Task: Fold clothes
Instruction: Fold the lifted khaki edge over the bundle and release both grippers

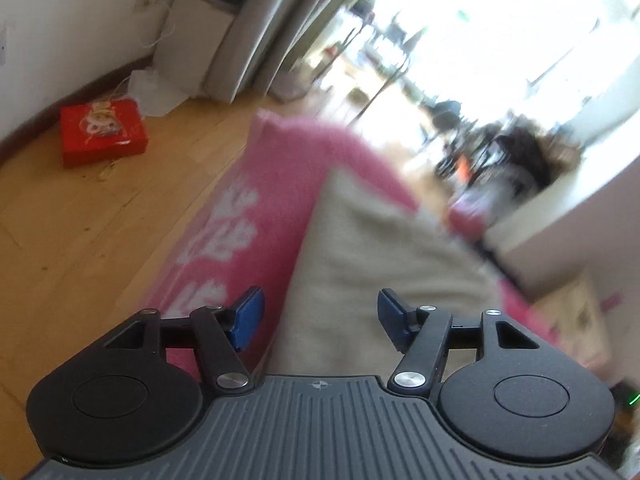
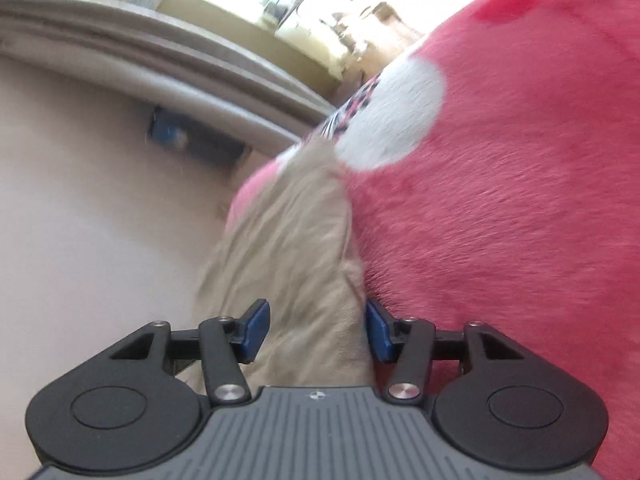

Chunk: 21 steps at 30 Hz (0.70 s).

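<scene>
A beige garment lies on a pink fleece blanket with white prints. My left gripper hovers over the garment's near part, its blue pads wide apart and nothing pinched between them. In the right wrist view the same beige garment runs away from me along the edge of the pink blanket. My right gripper stands open, with a bunch of the beige cloth lying between its blue fingertips; the pads do not press it. Both views are motion-blurred.
A red box sits on the wooden floor by the wall, near grey curtains. A bright window and dark clutter lie beyond the blanket. A pale wall fills the left of the right wrist view.
</scene>
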### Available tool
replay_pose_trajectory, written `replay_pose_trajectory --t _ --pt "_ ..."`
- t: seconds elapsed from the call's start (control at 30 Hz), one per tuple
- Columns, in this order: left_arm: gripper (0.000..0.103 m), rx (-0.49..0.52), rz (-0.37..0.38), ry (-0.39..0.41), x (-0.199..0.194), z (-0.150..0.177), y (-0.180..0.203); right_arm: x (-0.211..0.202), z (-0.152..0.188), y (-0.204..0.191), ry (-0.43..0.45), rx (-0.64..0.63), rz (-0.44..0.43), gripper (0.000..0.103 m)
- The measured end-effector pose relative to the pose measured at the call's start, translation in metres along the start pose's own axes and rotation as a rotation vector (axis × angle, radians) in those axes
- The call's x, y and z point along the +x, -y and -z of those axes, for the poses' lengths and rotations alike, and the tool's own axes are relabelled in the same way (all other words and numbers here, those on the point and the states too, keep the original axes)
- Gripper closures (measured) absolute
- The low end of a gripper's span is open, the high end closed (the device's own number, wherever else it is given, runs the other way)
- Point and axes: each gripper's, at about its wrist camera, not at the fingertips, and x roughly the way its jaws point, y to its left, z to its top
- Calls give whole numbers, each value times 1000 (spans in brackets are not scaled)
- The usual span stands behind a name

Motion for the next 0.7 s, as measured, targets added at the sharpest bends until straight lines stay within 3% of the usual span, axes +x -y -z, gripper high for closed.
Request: replay_pose_trajectory --t 0.07,0.47,0.6,0.7 --pt "40 83 4 6 -11 14 6 -23 1 -3 41 -31 30 46" --pt "41 829 -122 -42 -36 144 46 -19 121 -55 3 -685 250 72" --pt "41 819 -111 -33 -41 145 40 -18 160 -73 -11 -900 322 72" --pt "41 785 -76 -37 -55 133 34 -47 151 -82 7 -822 280 72"
